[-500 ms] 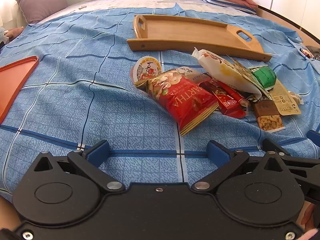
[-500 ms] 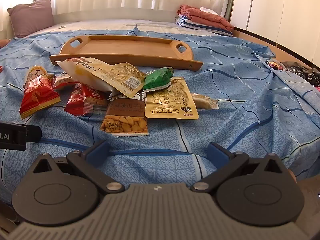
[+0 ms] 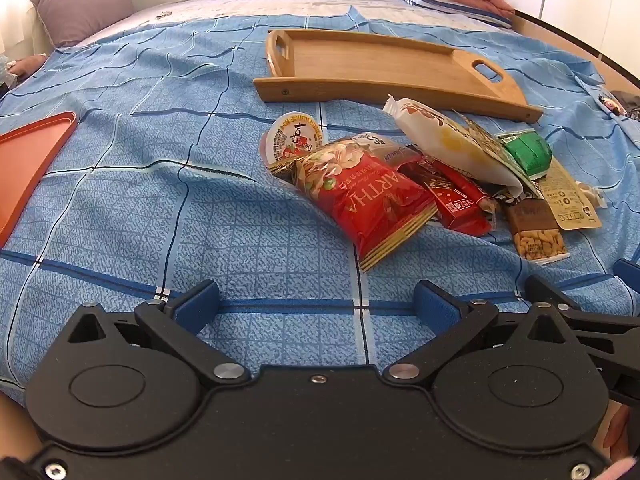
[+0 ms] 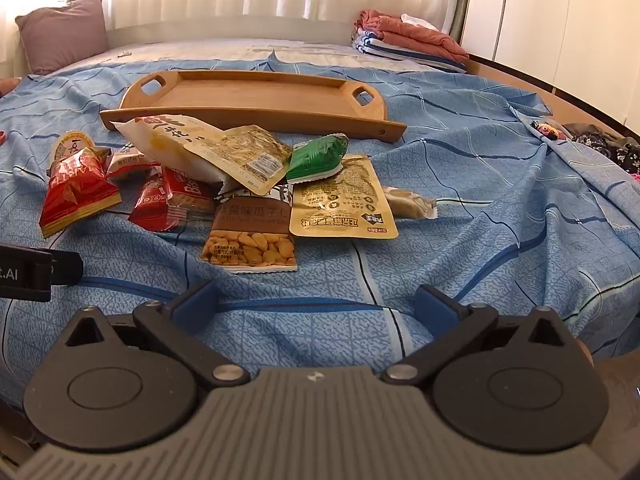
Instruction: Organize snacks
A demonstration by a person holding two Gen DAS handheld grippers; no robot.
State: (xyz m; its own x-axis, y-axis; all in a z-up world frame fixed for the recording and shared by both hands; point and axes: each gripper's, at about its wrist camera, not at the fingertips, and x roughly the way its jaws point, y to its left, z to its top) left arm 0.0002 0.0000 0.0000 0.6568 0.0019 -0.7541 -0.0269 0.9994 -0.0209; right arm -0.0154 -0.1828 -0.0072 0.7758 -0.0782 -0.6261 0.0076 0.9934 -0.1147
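A heap of snack packets lies on the blue bedspread. It holds a red nut bag (image 3: 368, 200) (image 4: 76, 192), a round jelly cup (image 3: 294, 140), a red biscuit pack (image 3: 456, 196) (image 4: 172, 204), a white bag (image 3: 452, 144) (image 4: 176, 140), a green packet (image 3: 526, 152) (image 4: 318, 156), a brown seed packet (image 4: 252, 236) and a gold pouch (image 4: 340, 200). An empty wooden tray (image 3: 384, 88) (image 4: 256, 116) sits behind the heap. My left gripper (image 3: 318, 308) is open and empty, in front of the red bag. My right gripper (image 4: 316, 304) is open and empty, in front of the seed packet.
An orange tray (image 3: 28, 168) lies at the left edge in the left wrist view. A purple pillow (image 4: 64, 32) and folded blankets (image 4: 412, 40) sit at the head of the bed. The bed's wooden edge (image 4: 580, 104) runs along the right.
Both grippers have shifted only slightly; the snack heap looks a little closer in each view. Nothing was grasped or moved.
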